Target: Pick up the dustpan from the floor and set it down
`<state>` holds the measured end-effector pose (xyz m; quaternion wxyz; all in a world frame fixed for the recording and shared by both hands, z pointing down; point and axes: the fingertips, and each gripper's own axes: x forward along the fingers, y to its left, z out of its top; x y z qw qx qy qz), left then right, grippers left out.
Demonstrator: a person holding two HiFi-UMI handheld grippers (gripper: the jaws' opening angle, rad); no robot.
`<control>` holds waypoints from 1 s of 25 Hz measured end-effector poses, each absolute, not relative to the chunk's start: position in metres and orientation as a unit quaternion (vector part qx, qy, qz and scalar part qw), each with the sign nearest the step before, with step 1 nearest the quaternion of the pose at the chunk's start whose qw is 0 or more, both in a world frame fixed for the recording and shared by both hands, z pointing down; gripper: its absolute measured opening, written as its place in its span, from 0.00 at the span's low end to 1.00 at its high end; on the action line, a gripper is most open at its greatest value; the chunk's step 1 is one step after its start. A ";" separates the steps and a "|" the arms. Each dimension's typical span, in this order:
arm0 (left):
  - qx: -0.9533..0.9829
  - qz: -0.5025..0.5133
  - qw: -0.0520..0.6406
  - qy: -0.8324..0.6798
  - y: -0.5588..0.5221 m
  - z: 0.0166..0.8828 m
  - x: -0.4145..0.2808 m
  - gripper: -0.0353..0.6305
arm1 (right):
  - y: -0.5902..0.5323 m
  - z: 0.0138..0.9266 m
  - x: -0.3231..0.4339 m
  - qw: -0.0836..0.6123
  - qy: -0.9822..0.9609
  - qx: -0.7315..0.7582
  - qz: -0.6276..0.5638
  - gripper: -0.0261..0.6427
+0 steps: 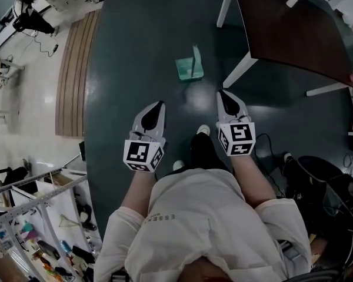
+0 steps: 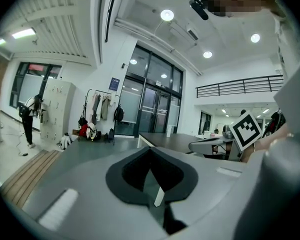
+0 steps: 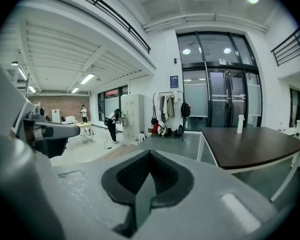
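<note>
Right claw (image 1: 224, 94) closed (empty), dustpan (image 1: 189, 69) on floor (image 1: 141, 51)

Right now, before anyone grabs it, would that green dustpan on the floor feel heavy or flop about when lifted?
Probably light and stiff: the dustpan looks like a thin green plastic tray. Lifted by its slim upright handle, it would likely tilt, since the pan sits to one side. Pushed, it may slide easily on the smooth dark floor.
</note>
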<state>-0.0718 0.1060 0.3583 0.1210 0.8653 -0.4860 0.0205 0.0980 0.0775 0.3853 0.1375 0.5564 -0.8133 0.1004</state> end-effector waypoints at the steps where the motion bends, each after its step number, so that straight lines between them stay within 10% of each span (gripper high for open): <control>1: 0.867 0.022 0.119 -0.483 0.119 0.357 -0.076 0.08 | 0.090 0.385 0.093 0.135 -0.812 0.558 0.103 0.03; 25: 0.868 0.018 0.145 -0.475 0.237 0.371 -0.116 0.08 | 0.220 0.400 0.047 0.132 -0.813 0.548 0.147 0.03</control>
